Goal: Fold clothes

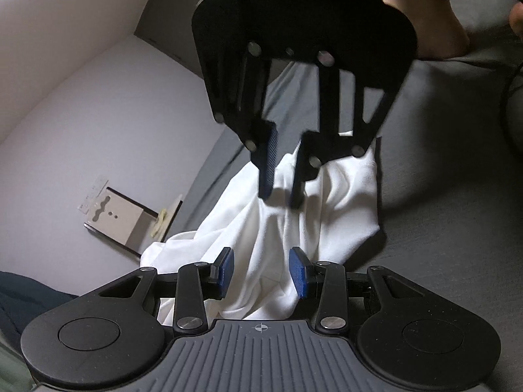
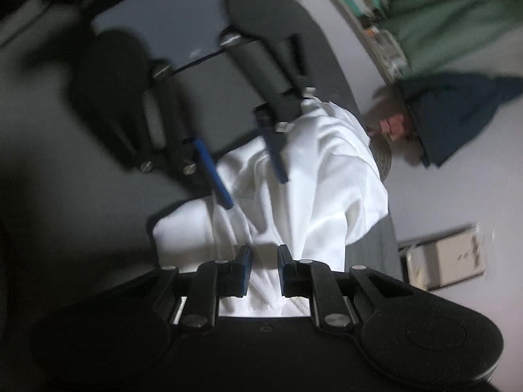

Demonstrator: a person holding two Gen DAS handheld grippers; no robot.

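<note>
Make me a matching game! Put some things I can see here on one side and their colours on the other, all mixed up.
Things:
1. shirt
2. claw pads
3. bed sheet
4. box

Colours:
A. grey
B. beige
C. white
D. blue

Pairs: 1-C, 2-D, 3-A, 4-B

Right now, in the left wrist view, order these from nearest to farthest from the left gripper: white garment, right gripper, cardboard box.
1. white garment: between the left gripper jaws.
2. right gripper: straight ahead, above the garment.
3. cardboard box: far left, on the floor by the wall.
</note>
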